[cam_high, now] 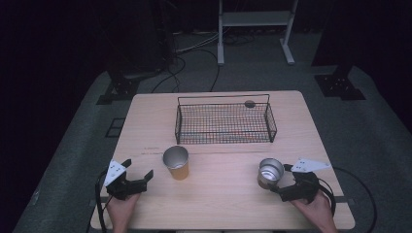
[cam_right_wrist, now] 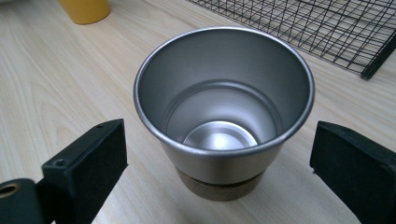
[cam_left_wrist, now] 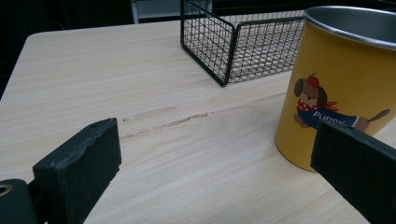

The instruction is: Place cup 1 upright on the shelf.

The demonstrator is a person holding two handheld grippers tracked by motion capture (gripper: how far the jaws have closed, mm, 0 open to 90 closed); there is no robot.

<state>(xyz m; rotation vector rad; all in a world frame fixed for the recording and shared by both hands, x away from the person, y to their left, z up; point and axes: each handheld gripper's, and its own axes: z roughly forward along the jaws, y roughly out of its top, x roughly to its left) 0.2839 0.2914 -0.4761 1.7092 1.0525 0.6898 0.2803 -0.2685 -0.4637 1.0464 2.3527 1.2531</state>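
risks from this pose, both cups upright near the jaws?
1. The right gripper stands open around the steel cup; the cup tapers downward, so a high grip may slip or tilt it.
2. The left gripper sits off-centre: one jaw is in front of the yellow cup, and advancing could knock it over.
3. The wire basket has raised walls that a low carry might clip.

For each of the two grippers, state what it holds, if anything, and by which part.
Nothing is held. The right gripper stands open around the silver cup, pads clear of its wall. The left gripper is open beside the yellow cup.
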